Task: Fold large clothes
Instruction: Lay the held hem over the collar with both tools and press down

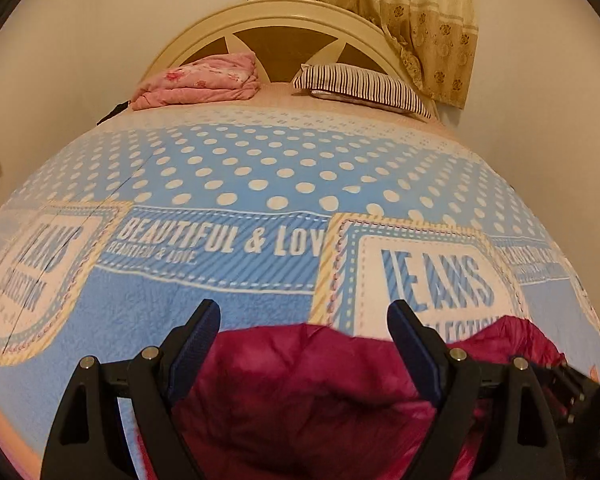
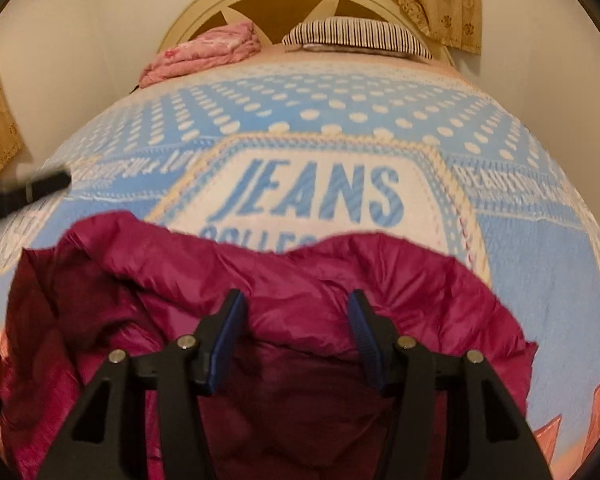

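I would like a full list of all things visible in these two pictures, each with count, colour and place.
jacket: one, magenta, crumpled at the near end of the bed, below both grippers.
blanket: one, light blue with white dots and "JEANS" patches, spread over the bed.
pink quilt: one, pink floral, folded, far left by the headboard.
pillow: one, dark and white stripes, far right by the headboard.
headboard: one, cream with brown panels, against the wall.
curtain: beige floral, upper right; more at the left edge.
left gripper: one, black with blue pads, open above the jacket.
right gripper: one, same colours, open above the jacket.
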